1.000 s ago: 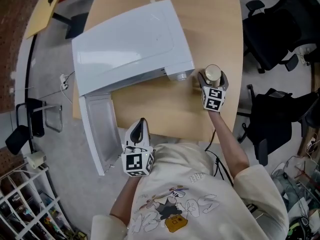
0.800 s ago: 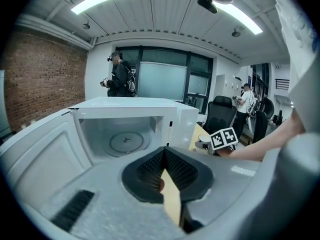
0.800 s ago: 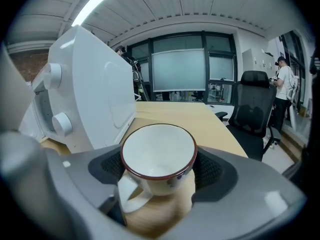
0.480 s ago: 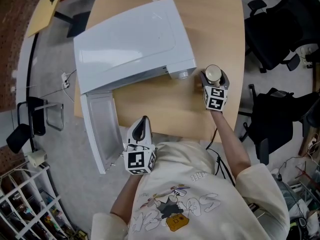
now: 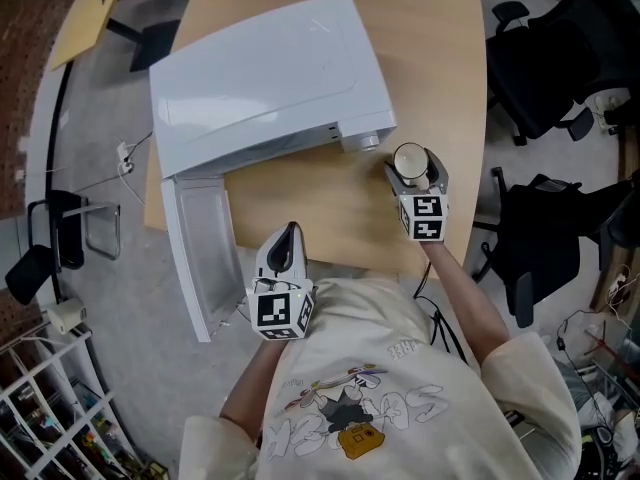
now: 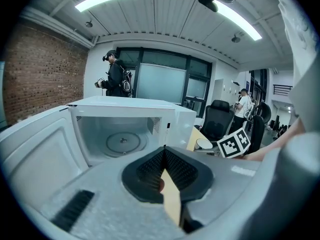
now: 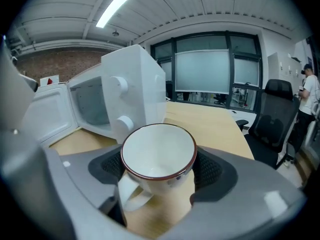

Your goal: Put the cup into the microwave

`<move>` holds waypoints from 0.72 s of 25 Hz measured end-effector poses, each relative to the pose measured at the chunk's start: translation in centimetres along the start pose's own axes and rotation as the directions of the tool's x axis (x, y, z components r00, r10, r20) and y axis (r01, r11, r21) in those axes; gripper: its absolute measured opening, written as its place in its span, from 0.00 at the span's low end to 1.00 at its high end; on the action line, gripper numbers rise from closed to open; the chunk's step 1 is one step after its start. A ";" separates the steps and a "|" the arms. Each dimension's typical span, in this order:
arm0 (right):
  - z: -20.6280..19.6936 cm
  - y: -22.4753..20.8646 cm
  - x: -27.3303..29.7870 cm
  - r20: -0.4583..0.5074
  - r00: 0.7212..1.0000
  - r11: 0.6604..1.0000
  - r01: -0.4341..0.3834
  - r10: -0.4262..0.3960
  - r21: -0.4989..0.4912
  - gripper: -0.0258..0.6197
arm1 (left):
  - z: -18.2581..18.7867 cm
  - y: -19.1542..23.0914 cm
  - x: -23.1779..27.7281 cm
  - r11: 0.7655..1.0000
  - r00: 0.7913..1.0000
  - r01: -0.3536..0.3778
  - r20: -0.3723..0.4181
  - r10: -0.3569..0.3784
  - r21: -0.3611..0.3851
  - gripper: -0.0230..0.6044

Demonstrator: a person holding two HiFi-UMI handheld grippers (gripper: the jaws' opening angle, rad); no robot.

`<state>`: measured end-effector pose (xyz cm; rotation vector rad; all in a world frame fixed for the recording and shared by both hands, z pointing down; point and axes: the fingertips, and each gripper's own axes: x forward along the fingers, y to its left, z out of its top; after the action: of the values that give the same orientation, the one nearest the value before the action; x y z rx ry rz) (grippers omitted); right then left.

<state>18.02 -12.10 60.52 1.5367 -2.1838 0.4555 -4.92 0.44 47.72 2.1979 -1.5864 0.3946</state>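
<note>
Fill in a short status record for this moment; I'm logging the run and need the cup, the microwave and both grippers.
cup: white with a dark red rim, upright, gripped at its sides
right gripper: shut on the cup; its jaws have just been closing with the cup between them
left gripper: shut, nothing held, facing the microwave
microwave: on the table, door swung open, glass plate visible inside
cup in microwave: not yet

No readable text or labels
</note>
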 end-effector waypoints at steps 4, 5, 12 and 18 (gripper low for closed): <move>-0.8 4.5 -1.2 -0.033 0.995 0.995 -0.095 0.093 -0.043 0.66 | 0.0 0.4 -0.5 1.000 1.000 -0.006 0.017 0.006 -0.024 0.04; -1.0 5.8 -1.4 -0.043 0.992 0.991 -0.122 0.119 -0.054 0.66 | -0.1 0.7 -0.7 0.999 1.000 -0.009 0.020 0.010 -0.031 0.04; -1.1 14.7 -2.1 -0.083 0.953 0.945 -0.301 0.293 -0.125 0.66 | -0.6 2.9 -2.3 0.995 0.998 -0.055 0.040 0.058 -0.083 0.04; 1.0 20.3 -0.5 -0.068 0.920 0.905 -0.392 0.386 -0.163 0.66 | -0.9 5.5 -3.8 0.987 0.992 -0.108 0.054 0.115 -0.115 0.04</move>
<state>-1.15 -5.44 58.95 0.9920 -2.4366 0.3951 -11.37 2.49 47.65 2.0616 -1.7262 0.2668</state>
